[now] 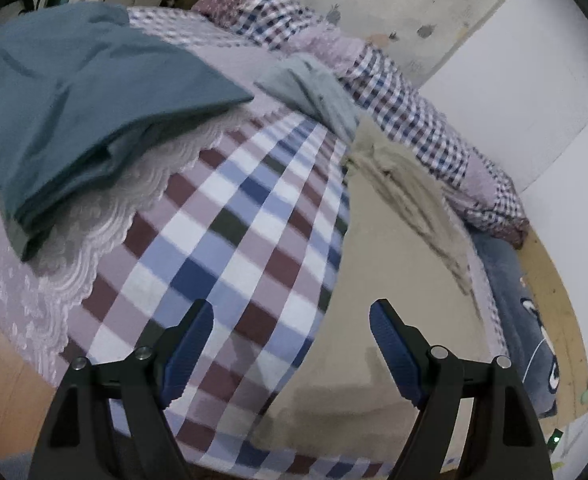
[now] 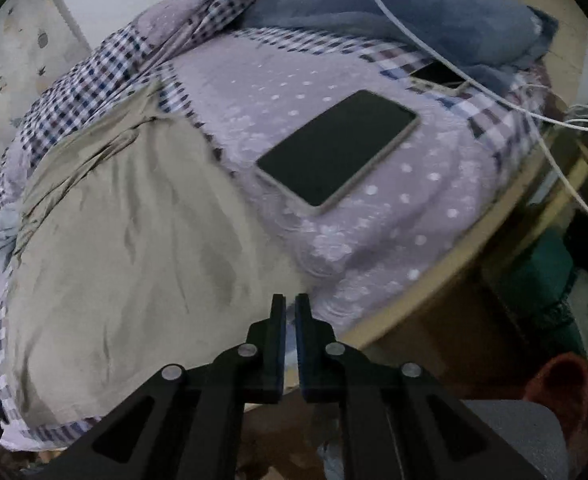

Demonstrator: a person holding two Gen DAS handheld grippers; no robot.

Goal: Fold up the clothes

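Note:
A beige garment (image 1: 378, 264) lies spread flat on the checked bed cover (image 1: 229, 216); the right wrist view shows the same beige garment (image 2: 129, 248) covering the bed's left half. A grey-green garment (image 1: 318, 92) lies crumpled beyond it. My left gripper (image 1: 291, 316) hovers open over the beige cloth's near edge, holding nothing. My right gripper (image 2: 289, 308) is shut with nothing between its fingers, over the garment's right edge near the bed's side.
A folded teal cloth (image 1: 81, 100) rests on white lace at the left. A phone (image 2: 338, 148) lies on the dotted lilac cover, a second phone (image 2: 438, 74) and white cables (image 2: 454, 68) beyond it. A grey-blue plush (image 2: 434, 4) lies at the far end. Wooden floor (image 1: 550, 300) borders the bed.

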